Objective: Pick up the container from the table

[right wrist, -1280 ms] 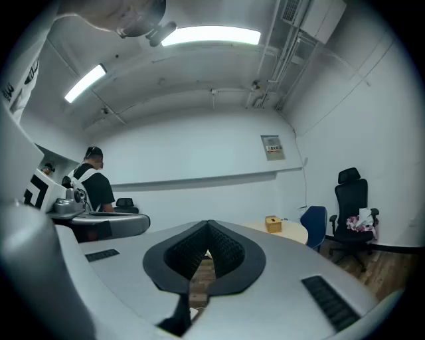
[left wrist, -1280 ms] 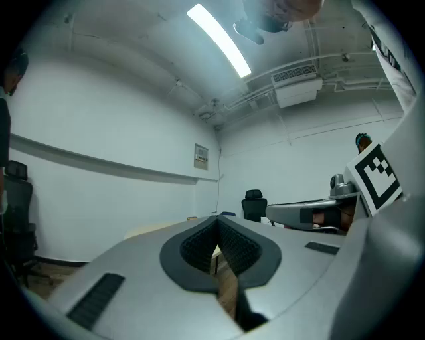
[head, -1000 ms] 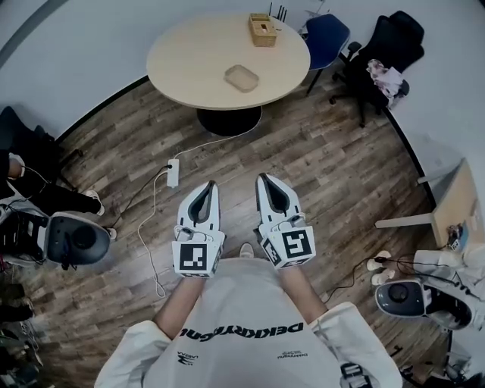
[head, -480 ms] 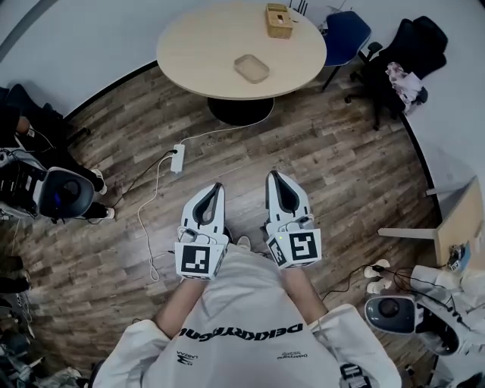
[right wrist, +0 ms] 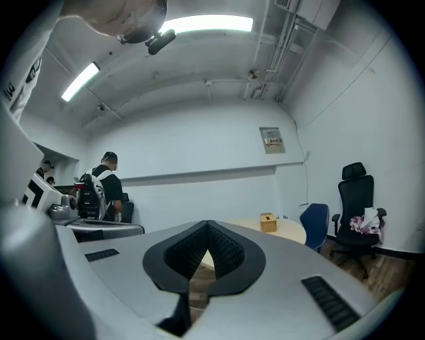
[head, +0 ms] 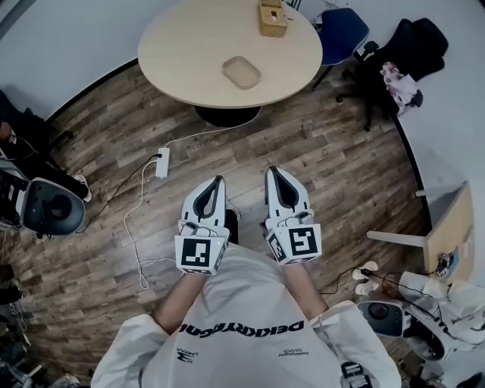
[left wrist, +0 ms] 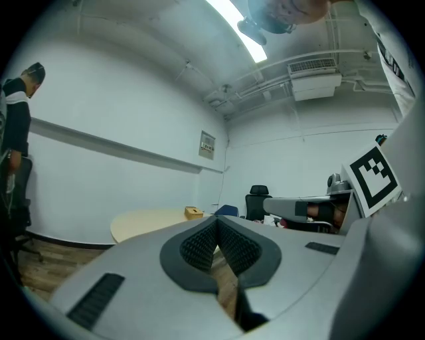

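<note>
A shallow tan container (head: 242, 72) lies on the round wooden table (head: 182, 53) at the top of the head view. Further back on the table stands a small wooden box (head: 272, 17). My left gripper (head: 219, 179) and right gripper (head: 270, 170) are held side by side close to the body, over the wooden floor and well short of the table. Both are shut with nothing between their jaws. In the left gripper view the closed tips of the left gripper (left wrist: 216, 219) point toward the table (left wrist: 143, 222) and the box (left wrist: 193, 212). The right gripper (right wrist: 208, 223) points toward the box (right wrist: 267, 223).
A blue chair (head: 342, 34) and a black office chair (head: 398, 53) stand right of the table. A white power strip (head: 162, 162) with its cable lies on the floor. Wheeled machines sit at the left (head: 49, 208) and lower right (head: 386, 314). A person (right wrist: 106, 189) stands by the wall.
The head view has shifted a little over the floor. Both grippers remain shut and side by side in front of the body.
</note>
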Demonstrator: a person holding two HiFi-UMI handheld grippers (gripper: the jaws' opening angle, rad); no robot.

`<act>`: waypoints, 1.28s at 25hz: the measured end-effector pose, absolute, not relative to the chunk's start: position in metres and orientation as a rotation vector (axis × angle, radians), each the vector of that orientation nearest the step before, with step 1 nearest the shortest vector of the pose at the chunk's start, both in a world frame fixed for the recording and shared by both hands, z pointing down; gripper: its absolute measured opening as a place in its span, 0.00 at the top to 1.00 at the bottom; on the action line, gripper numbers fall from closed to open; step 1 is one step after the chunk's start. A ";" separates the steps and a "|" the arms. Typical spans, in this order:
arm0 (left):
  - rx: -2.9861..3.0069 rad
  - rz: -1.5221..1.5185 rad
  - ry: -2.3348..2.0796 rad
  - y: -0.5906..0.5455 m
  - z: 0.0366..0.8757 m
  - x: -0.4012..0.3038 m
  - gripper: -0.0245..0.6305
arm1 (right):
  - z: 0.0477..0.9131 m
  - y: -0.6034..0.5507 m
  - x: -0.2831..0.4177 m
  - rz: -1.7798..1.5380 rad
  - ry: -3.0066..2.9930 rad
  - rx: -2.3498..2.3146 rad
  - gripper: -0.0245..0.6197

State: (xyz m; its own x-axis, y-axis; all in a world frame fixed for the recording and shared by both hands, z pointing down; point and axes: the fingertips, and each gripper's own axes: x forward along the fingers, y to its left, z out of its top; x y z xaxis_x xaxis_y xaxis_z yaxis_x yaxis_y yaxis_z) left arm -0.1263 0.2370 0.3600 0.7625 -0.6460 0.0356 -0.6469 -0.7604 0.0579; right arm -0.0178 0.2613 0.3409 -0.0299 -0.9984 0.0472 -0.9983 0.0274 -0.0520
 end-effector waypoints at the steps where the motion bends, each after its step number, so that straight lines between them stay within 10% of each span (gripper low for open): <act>1: 2.879 0.003 -1.064 0.223 0.358 -0.120 0.94 | 0.338 0.249 -0.011 -0.107 2.245 -2.192 0.91; 32: 2.693 0.097 -1.136 -0.100 0.371 0.014 0.94 | 0.360 -0.074 0.123 -0.339 2.319 -2.174 0.91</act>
